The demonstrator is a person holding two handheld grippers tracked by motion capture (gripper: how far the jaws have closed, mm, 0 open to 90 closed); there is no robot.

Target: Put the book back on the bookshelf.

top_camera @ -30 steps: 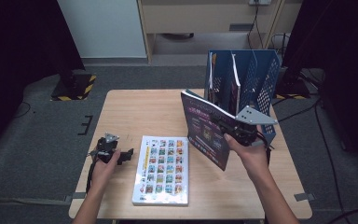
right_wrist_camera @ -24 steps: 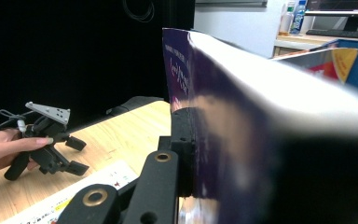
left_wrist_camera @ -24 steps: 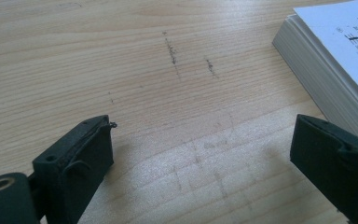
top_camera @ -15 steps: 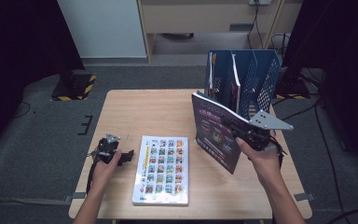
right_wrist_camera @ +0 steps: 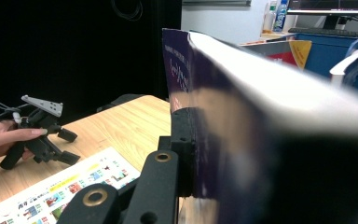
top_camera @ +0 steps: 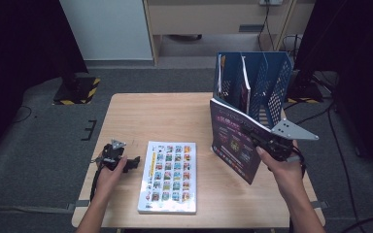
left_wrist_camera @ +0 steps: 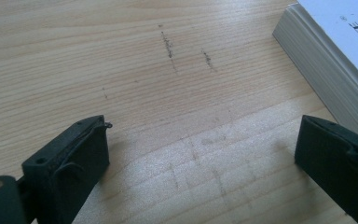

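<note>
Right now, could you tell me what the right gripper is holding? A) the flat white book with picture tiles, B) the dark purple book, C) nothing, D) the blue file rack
B: the right gripper is clamped on the dark purple book, held upright near the blue file rack.

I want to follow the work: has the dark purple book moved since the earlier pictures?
Yes. The dark purple book, clamped in the right gripper, shifted rightward, toward the blue file rack.
</note>
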